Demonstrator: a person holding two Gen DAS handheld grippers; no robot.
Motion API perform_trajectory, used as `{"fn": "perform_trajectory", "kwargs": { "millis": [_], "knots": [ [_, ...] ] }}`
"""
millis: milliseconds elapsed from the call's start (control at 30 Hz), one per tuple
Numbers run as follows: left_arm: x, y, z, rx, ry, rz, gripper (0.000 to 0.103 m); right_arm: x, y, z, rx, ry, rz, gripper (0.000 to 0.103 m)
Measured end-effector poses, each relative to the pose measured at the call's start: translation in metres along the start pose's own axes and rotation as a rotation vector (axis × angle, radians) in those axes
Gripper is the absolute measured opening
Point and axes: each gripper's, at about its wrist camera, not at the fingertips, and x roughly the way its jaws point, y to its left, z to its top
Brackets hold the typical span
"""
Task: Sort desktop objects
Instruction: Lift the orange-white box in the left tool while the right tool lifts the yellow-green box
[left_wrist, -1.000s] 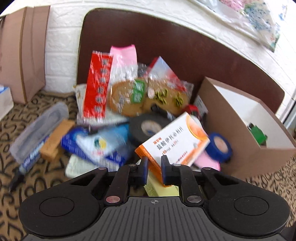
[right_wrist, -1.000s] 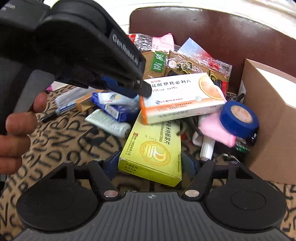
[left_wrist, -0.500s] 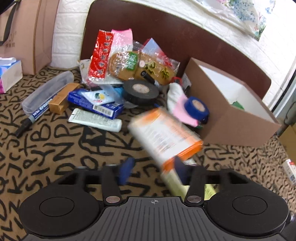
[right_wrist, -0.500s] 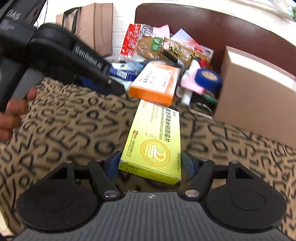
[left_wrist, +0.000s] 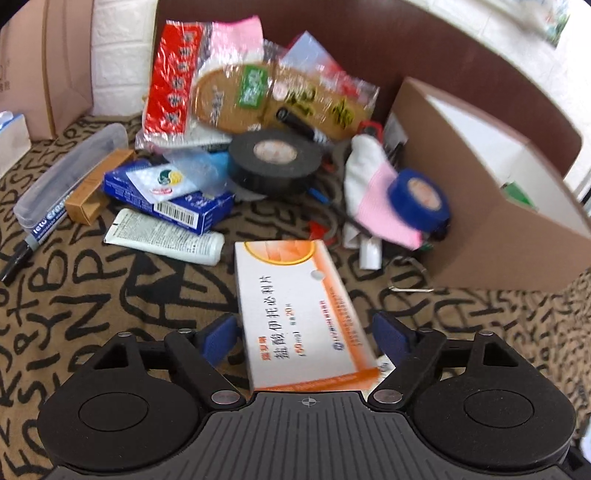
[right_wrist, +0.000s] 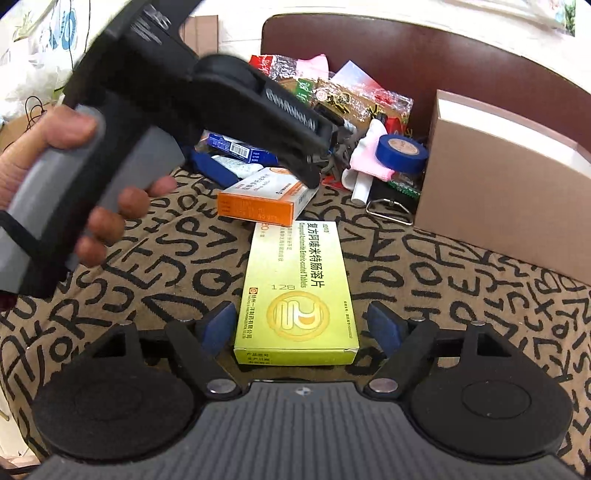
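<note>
An orange and white medicine box (left_wrist: 299, 314) lies on the patterned cloth between the spread fingers of my left gripper (left_wrist: 306, 332), which is open and does not touch it. It also shows in the right wrist view (right_wrist: 266, 195), resting on the far end of a yellow-green medicine box (right_wrist: 299, 291). My right gripper (right_wrist: 301, 326) is open, its fingers on either side of the yellow-green box with gaps. The left gripper's body (right_wrist: 207, 107) hangs over the orange box.
A pile lies behind: black tape roll (left_wrist: 273, 158), blue tape roll (left_wrist: 419, 201), blue box (left_wrist: 173, 199), white tube (left_wrist: 162, 236), marker (left_wrist: 44, 221), snack packets (left_wrist: 258, 92). An open brown cardboard box (left_wrist: 491, 199) stands at the right, a metal clip (right_wrist: 389, 210) before it.
My left gripper carried the orange box out of the pile toward me, opened and set it down on the cloth. The right gripper stayed open around the yellow-green box.
</note>
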Motion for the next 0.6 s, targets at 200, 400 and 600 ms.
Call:
{"fn": "perform_trajectory", "kwargs": {
  "millis": [200,400,600],
  "knots": [
    [-0.006,0.018,-0.007,-0.032,0.02,0.004,0.069,0.009,0.001,0.0,0.012,0.021,0.014,0.071],
    [-0.029,0.032,-0.03,-0.034,0.031,0.019,0.069,0.005,-0.001,-0.001,0.025,0.032,0.013,0.071],
    [-0.056,0.036,-0.057,0.005,0.059,0.009,0.069,-0.012,-0.003,-0.011,0.007,0.062,0.02,0.071]
  ]
}}
